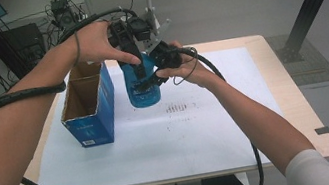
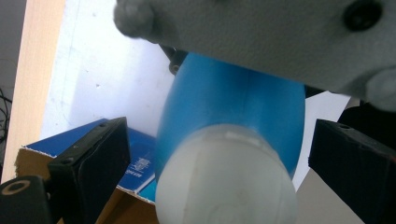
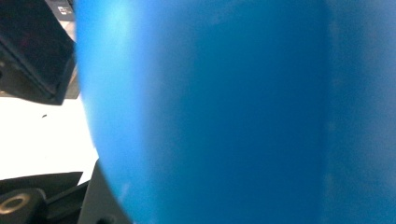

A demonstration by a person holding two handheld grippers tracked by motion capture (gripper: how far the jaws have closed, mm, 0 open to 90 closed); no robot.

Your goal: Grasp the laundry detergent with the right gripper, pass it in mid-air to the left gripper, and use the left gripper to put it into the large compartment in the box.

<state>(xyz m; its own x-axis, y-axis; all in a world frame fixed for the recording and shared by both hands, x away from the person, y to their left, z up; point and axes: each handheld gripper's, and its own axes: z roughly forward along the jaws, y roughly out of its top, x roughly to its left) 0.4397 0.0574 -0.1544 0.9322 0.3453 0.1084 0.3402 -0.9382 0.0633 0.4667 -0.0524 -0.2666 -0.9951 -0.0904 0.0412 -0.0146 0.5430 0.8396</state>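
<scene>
High view: blue bottle (image 1: 142,83) is held above the white sheet (image 1: 169,132), just right of the open cardboard box (image 1: 88,108), with both grippers on it. Left gripper (image 1: 135,64) reaches down its upper part; in the left gripper view its jaws stand apart either side of the white cap (image 2: 226,182), not closed. Right gripper (image 1: 161,67) presses against the bottle's side; whether it is clamped cannot be told. Judgement: smooth, rounded plastic, probably light and slippery. Best grip is at the narrower neck below the cap.
</scene>
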